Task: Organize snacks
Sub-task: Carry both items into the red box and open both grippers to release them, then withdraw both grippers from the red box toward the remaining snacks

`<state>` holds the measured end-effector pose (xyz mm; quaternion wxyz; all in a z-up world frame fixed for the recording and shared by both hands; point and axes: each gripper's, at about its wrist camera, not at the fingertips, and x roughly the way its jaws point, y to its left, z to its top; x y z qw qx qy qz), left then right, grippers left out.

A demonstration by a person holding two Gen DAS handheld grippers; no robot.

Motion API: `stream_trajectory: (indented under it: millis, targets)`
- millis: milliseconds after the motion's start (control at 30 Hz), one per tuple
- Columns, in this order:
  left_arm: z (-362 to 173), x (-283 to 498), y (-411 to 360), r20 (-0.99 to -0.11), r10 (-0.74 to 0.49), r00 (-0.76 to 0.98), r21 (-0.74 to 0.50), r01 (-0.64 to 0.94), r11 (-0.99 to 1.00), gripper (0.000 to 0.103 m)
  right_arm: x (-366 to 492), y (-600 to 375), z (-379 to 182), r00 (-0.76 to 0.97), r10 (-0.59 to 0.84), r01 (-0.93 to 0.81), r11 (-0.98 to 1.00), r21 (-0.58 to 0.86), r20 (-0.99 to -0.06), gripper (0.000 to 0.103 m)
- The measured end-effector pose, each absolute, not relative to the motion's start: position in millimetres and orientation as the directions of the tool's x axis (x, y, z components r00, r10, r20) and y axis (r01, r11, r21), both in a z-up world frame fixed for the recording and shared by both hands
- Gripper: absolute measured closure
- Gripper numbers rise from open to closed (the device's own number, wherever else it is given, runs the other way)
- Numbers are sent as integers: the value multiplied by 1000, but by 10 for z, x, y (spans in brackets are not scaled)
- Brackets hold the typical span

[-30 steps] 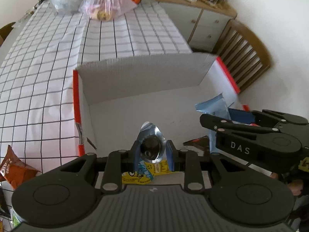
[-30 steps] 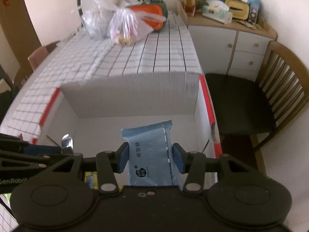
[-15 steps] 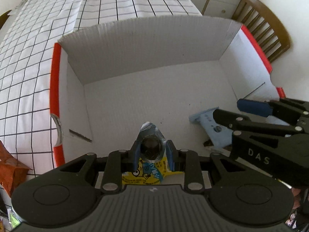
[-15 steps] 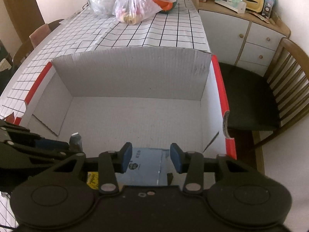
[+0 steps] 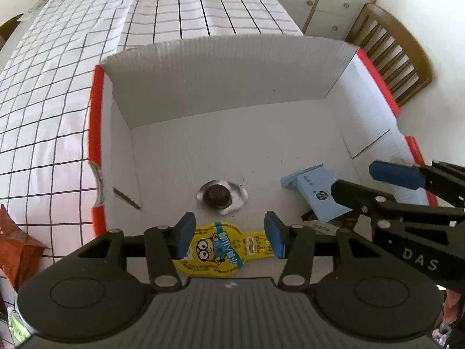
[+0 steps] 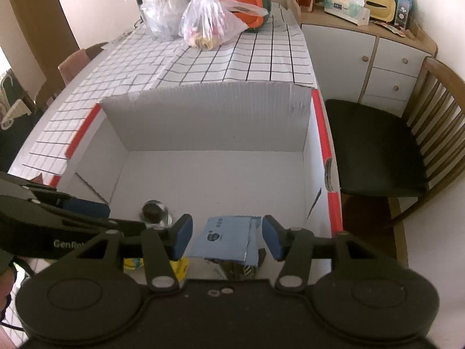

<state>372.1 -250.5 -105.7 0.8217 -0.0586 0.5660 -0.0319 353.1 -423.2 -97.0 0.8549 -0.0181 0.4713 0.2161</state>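
Note:
A white cardboard box [image 5: 96, 133] with red rims stands on the chequered table. On its floor lie a dark round snack in clear wrap [image 5: 221, 196], a yellow cartoon pack [image 5: 221, 247] and a light blue packet [image 5: 316, 192]. My left gripper [image 5: 230, 237] hovers over the yellow pack, its jaws opening, its pads touching nothing. In the right wrist view my right gripper [image 6: 227, 237] straddles the blue packet [image 6: 223, 238]. Its jaws are opening, with a gap at each pad. The round snack [image 6: 154, 212] and my left gripper's fingers [image 6: 78, 206] show at left.
An orange-brown snack bag [image 5: 17, 250] lies on the table left of the box. Filled plastic bags [image 6: 209, 26] sit at the table's far end. A wooden chair [image 6: 377, 151] and a white cabinet [image 6: 363, 46] stand to the right.
Both grippers have let go. The round wrapped snack left my left jaws and lies on the box floor. The blue packet dropped from my right jaws into the box.

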Motion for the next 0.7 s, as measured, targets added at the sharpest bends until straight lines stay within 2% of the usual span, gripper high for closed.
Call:
stream_trajectory:
  millis: [100, 167, 333, 433, 700]
  targets:
    - [-947, 3640, -2474, -914, -123, 386, -138, -12, 990, 49, 3453, -4259, -884, 476, 362, -386, 905, 179, -802, 46]
    - [-877, 3578, -2468, -905, -124, 407, -141, -13, 990, 45, 3392, -4266, -816, 492, 359, -383, 907, 173, -793, 34]
    - [-693, 3418, -2435, -878, -144, 457, -166, -6, 986, 45, 3225, -4275, -622, 524, 389, -394, 899, 190, -758, 32]
    - [-562, 3302, -2415, -860, -148, 489, -169, 0, 986, 43, 3110, -4279, -514, 545, 402, -401, 896, 191, -736, 23]
    - [-318, 2944, -2271, -821, -143, 553, -177, -9, 984, 38, 2859, -4236, -317, 572, 433, -420, 884, 205, -697, 19]
